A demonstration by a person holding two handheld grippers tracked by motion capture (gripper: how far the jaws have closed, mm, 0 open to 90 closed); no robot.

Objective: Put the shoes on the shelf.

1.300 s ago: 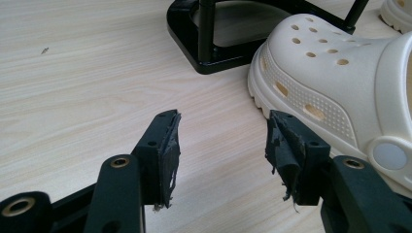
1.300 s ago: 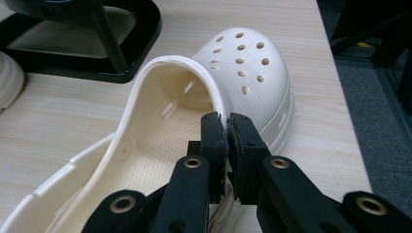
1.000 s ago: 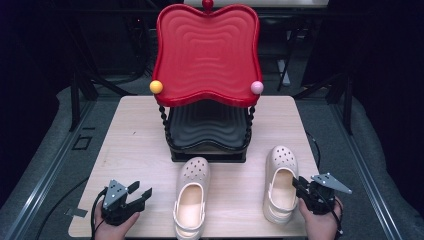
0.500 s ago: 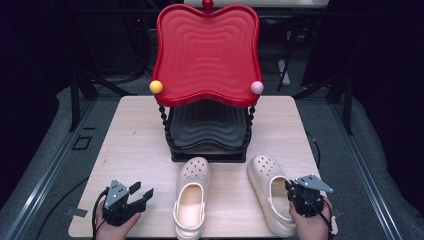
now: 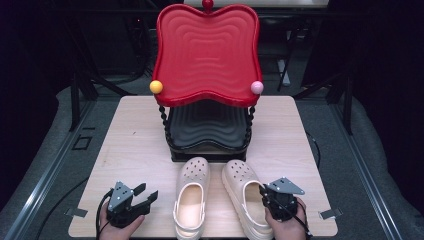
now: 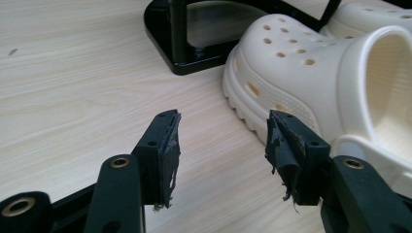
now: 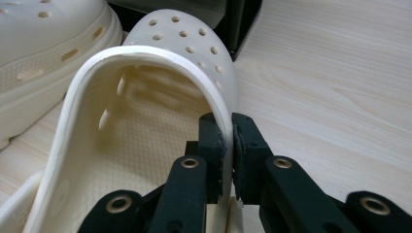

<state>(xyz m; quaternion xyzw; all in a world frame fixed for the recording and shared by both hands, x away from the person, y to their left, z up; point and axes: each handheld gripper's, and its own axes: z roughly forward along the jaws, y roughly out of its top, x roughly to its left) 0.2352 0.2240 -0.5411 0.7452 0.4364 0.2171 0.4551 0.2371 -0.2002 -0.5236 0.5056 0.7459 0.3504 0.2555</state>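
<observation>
Two cream clogs lie side by side near the table's front edge, toes toward the rack. My right gripper [image 5: 264,194] is shut on the side wall of the right clog [image 5: 246,195]; in the right gripper view the clog's rim [image 7: 214,97] is pinched between the pads at my right gripper [image 7: 228,145]. The left clog [image 5: 192,195] lies flat just left of it and appears in the left gripper view as the left clog [image 6: 311,73]. My left gripper [image 5: 147,194] stands open and holds nothing, a short way left of that clog; between its jaws at my left gripper [image 6: 222,141] is bare table.
A black two-tier rack [image 5: 207,135] stands mid-table behind the clogs, with a red wavy tray [image 5: 207,50] as its top shelf, a yellow ball [image 5: 156,86] and a pink ball [image 5: 257,87] at its front corners. Wooden table [image 5: 125,135] has free room left and right.
My right gripper has dragged the right clog leftward, from the table's right side to beside the left clog. The left gripper and left clog have stayed put.
</observation>
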